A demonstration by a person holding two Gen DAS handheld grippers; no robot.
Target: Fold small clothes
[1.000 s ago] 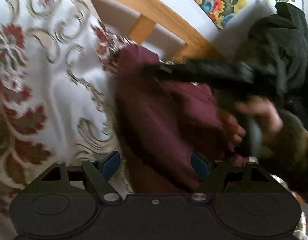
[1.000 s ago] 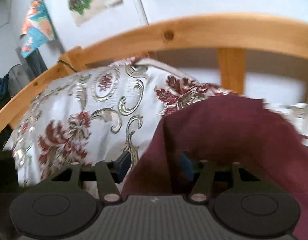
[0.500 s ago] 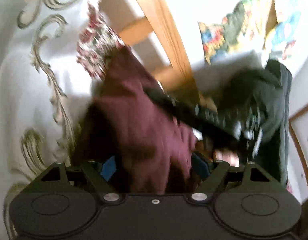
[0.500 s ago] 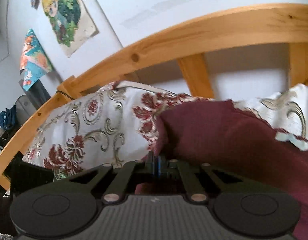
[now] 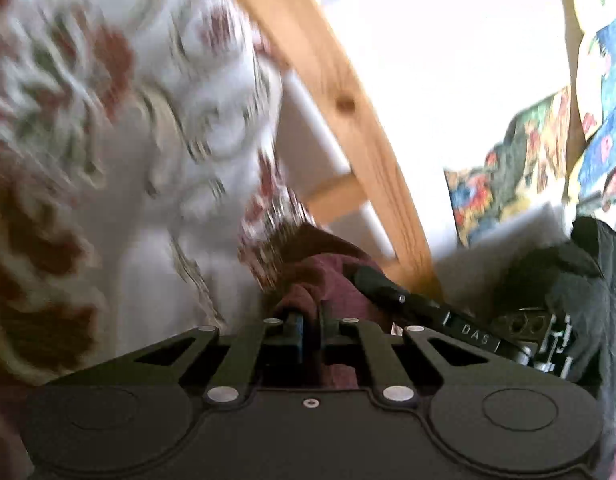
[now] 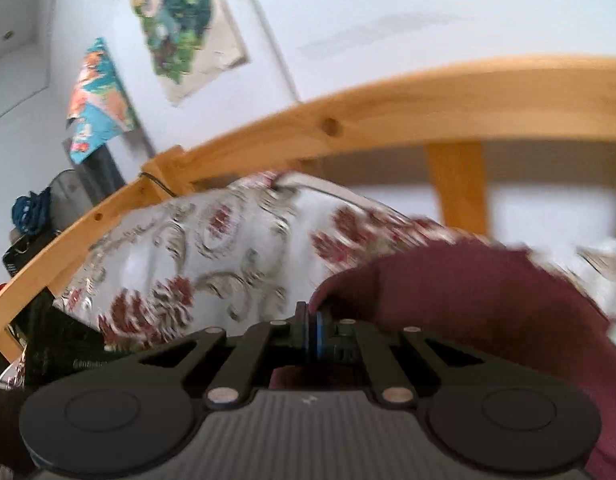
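- Two grippers are at work on one maroon garment [image 5: 328,280] lying on a floral bedspread [image 5: 155,128] beside a wooden bed rail [image 5: 348,120].
- Left wrist view: the left gripper [image 5: 311,322] has just been closing, and its jaws now pinch a bunched fold of the maroon cloth at the near edge. The other tool reaches in from the right, close beside it, with a dark jacket [image 5: 580,280] heaped behind.
- Right wrist view: the right gripper [image 6: 312,326] is clenched on an edge of the same garment [image 6: 488,320], which drapes away to the right over the bedspread [image 6: 211,248], the rail [image 6: 428,104] beyond.
- Handling, as I judge it: the cloth looks soft, light and limp, so it should sag between the two grips. Corners or hems seem the best places to hold; thick bunches may slip and fold unevenly.
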